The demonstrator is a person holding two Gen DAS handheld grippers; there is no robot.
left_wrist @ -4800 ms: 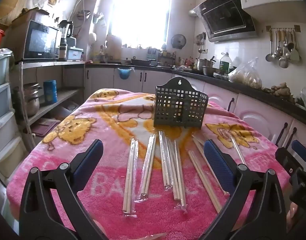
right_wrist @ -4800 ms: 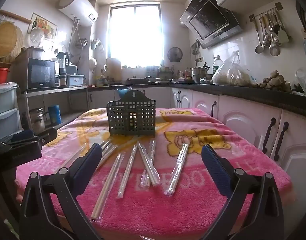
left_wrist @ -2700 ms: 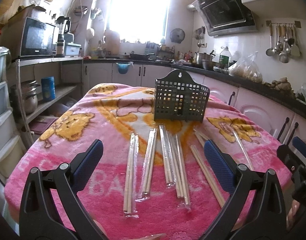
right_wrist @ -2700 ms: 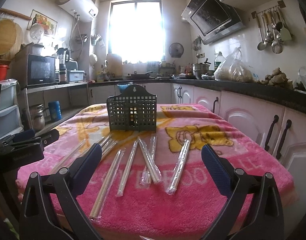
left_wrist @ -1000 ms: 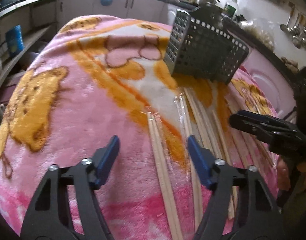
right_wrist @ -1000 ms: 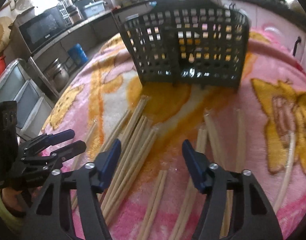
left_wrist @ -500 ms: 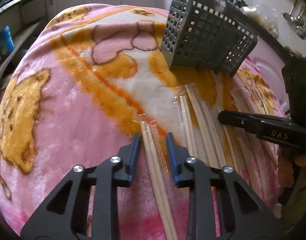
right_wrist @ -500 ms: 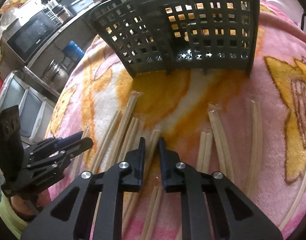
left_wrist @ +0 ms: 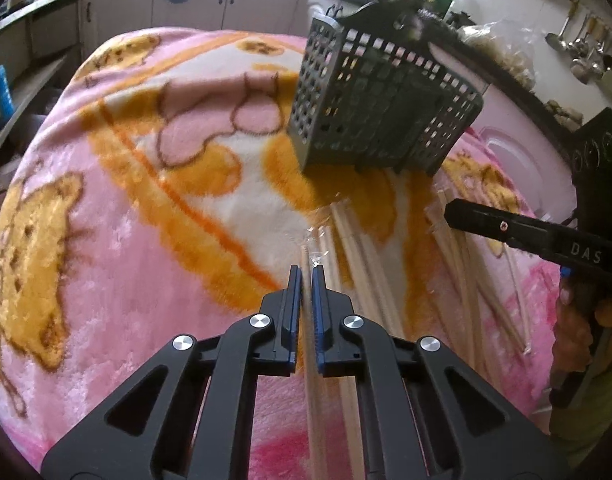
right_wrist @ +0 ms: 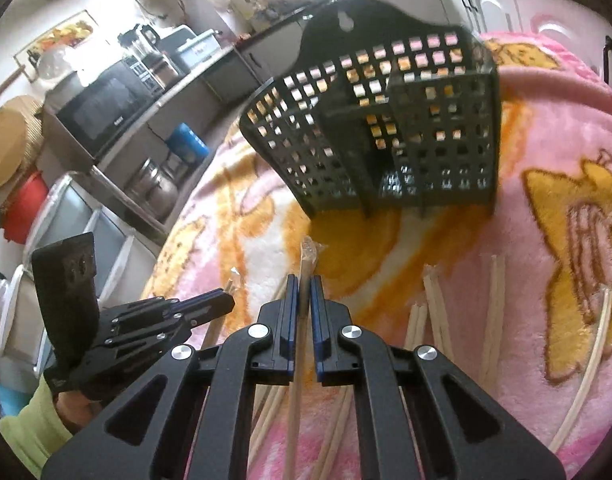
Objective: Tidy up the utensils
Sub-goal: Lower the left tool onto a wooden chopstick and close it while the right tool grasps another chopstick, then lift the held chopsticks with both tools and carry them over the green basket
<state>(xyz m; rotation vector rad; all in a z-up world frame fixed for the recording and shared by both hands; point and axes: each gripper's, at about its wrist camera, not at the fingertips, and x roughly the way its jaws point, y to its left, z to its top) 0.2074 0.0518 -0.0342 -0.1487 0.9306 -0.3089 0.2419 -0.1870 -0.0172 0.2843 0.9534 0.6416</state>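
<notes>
Two grippers are working over a table covered by a pink and orange blanket. In the left wrist view, the left gripper has its blue-padded fingers drawn nearly together on a wrapped pair of chopsticks, whose shaft runs back between the pads while the plastic-wrapped tip sticks out just past them (the wrapper end looks crumpled). To the right of it, more wrapped chopsticks lie on the blanket, fanned toward the dark perforated utensil basket, which stands beyond their far ends. Farther right, the right gripper reaches in from the edge, held by a hand; its tip is over another cluster of chopsticks.

In the right wrist view, the left gripper shows at the left, fingers together. In the centre, the right gripper is clamped on a second wrapped pair, tip pointing toward the basket. Loose chopsticks lie to the right on the blanket.
</notes>
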